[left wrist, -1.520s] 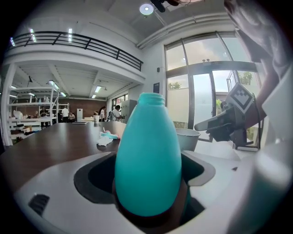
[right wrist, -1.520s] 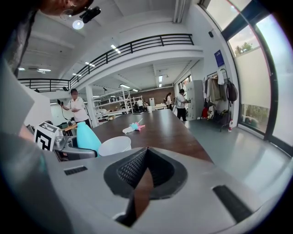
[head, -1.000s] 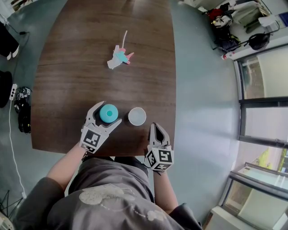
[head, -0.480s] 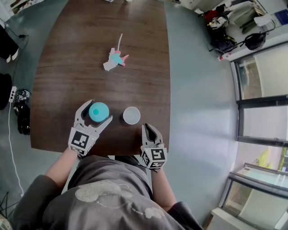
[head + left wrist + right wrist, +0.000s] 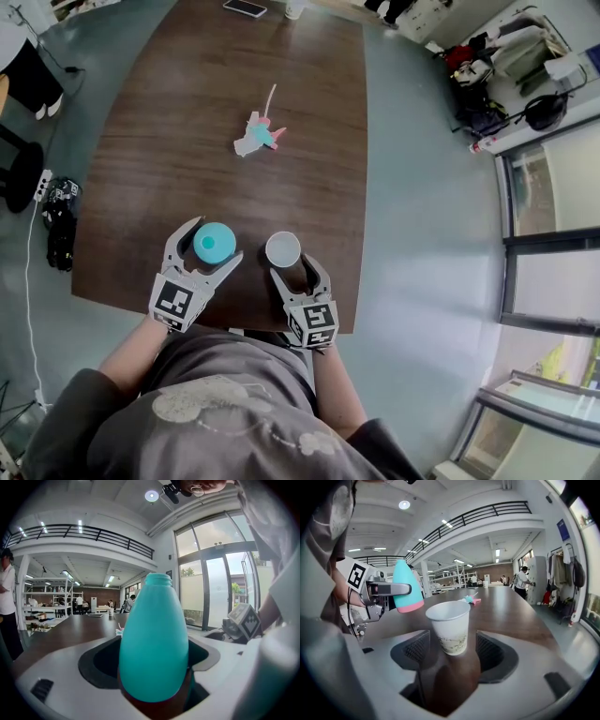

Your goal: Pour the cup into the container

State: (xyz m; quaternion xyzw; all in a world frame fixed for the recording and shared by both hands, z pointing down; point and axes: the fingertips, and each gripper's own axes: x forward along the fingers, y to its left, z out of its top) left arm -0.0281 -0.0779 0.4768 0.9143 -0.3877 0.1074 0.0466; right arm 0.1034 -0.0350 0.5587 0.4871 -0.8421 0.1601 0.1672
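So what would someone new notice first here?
The teal bottle, clamped in the left gripper and held above the near edge of the table. Beside it is the right gripper: its jaws have just been opening, with the white cup just between their tips, not gripped.

A small pink, teal and white object (image 5: 257, 136) lies on the dark wooden surface (image 5: 141, 169), above the frame's centre. A phone (image 5: 245, 7) lies at the top edge. Bags (image 5: 478, 89) sit on the floor at upper right.
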